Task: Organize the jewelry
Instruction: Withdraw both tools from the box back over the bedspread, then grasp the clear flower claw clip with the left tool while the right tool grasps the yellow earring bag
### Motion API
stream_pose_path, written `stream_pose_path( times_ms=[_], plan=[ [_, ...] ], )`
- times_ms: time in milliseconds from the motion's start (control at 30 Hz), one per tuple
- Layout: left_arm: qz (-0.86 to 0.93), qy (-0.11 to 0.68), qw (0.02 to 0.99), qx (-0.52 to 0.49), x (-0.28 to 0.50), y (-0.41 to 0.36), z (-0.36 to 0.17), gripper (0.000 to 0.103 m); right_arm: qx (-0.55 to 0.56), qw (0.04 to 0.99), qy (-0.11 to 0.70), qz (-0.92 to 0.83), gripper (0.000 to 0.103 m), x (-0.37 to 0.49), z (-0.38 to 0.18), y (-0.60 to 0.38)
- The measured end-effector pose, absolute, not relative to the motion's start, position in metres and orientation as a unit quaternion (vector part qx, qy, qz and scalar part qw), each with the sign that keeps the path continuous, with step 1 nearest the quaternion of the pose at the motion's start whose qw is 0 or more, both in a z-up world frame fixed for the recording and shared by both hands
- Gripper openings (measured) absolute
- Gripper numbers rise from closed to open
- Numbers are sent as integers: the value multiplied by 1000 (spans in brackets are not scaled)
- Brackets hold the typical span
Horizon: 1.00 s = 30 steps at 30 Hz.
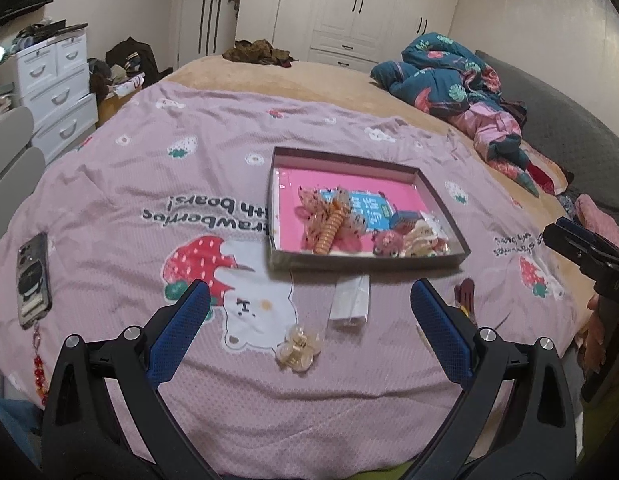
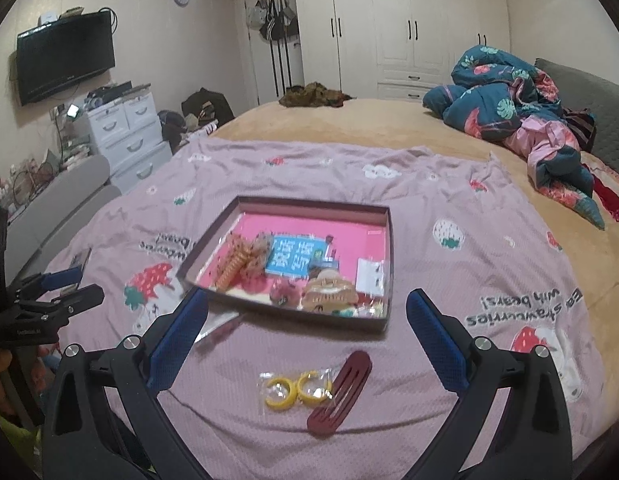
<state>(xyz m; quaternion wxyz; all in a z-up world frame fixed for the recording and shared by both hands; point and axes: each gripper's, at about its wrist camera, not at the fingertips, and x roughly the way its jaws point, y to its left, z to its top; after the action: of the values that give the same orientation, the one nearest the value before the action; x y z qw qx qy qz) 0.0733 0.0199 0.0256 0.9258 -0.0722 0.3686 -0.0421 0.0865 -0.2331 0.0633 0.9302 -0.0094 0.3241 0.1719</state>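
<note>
Wide-open right hand-held gripper above yellow rings and maroon clip.

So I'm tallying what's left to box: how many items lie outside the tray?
4: a clear flower clip, a clear packet, bagged yellow rings and a dark red clip, all on the blanket before the tray.

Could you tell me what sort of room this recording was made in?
A bedroom, most likely: the work happens on a bed under a pink strawberry-print cover, with white built-in wardrobes behind and a wall-mounted television to the side.

dim warm light, fisheye-warped edges, perhaps slight blur
</note>
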Motion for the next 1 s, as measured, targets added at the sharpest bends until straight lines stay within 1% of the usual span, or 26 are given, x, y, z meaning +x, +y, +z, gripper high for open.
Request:
stream_pose_path(
  times_ms=[333,867,1000],
  plan=[
    [-44,400,913,-64,69,20,-9,94,-16,915,363,174,99,82,22,-223],
    [-44,449,890,-71,74,26,-58,94,-31,890,412,191,99,86,-27,-206],
    [-48,461,884,-57,83,21,-69,91,-29,882,428,193,99,93,-41,-203]
  ],
)
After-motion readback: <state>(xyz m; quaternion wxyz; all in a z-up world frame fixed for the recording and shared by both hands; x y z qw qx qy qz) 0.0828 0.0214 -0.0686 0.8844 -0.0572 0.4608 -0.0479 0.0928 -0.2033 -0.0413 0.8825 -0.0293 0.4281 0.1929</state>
